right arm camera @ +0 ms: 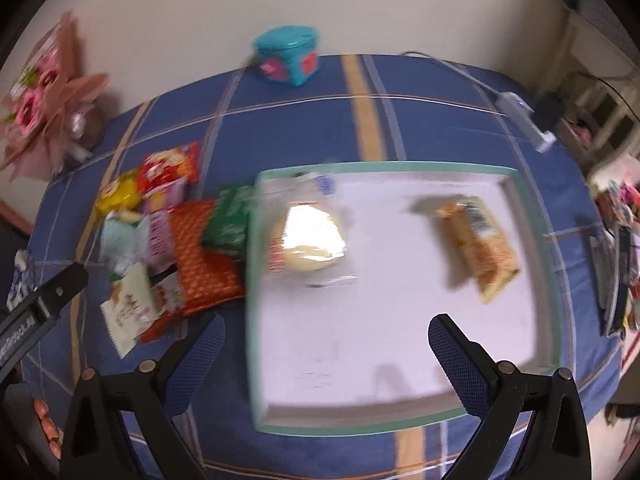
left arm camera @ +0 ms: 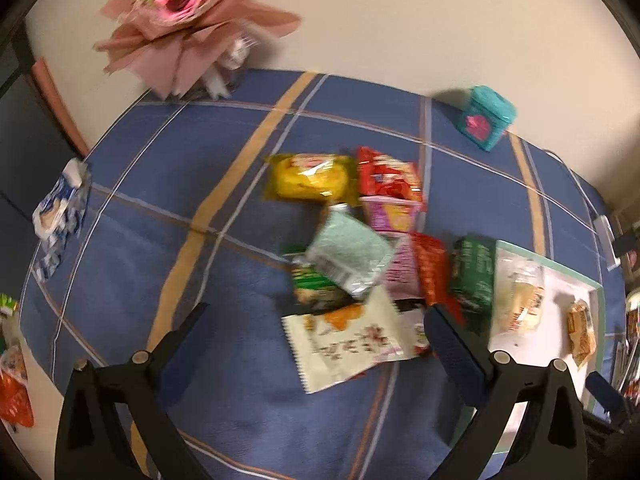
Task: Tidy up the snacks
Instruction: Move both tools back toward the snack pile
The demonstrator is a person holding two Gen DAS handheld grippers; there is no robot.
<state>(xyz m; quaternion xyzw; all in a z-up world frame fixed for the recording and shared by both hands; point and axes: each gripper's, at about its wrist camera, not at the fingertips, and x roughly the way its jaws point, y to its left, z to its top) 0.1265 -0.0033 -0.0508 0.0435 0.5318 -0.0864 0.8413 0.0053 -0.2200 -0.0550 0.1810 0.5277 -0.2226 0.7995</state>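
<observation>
A: Why are the snacks [left arm camera: 352, 256] heaped left of the tray [right arm camera: 256, 320]?

B: They are not yet sorted, it seems. Only a bun [right arm camera: 308, 240] and an orange pack [right arm camera: 476, 240] are laid in the tray, well apart, probably to leave room for more.

A: And the grippers?

B: The left gripper [left arm camera: 316, 328] is spread wide above the heap; nothing is pinched. The right gripper [right arm camera: 326, 340] is spread also, over bare tray.

A: The surface?

B: A blue checked cloth [left arm camera: 200, 208] is laid on it. A bouquet [left arm camera: 188, 20] and a teal box [right arm camera: 288, 56], somewhat blurred, are kept by the pale wall [right arm camera: 360, 0].
</observation>
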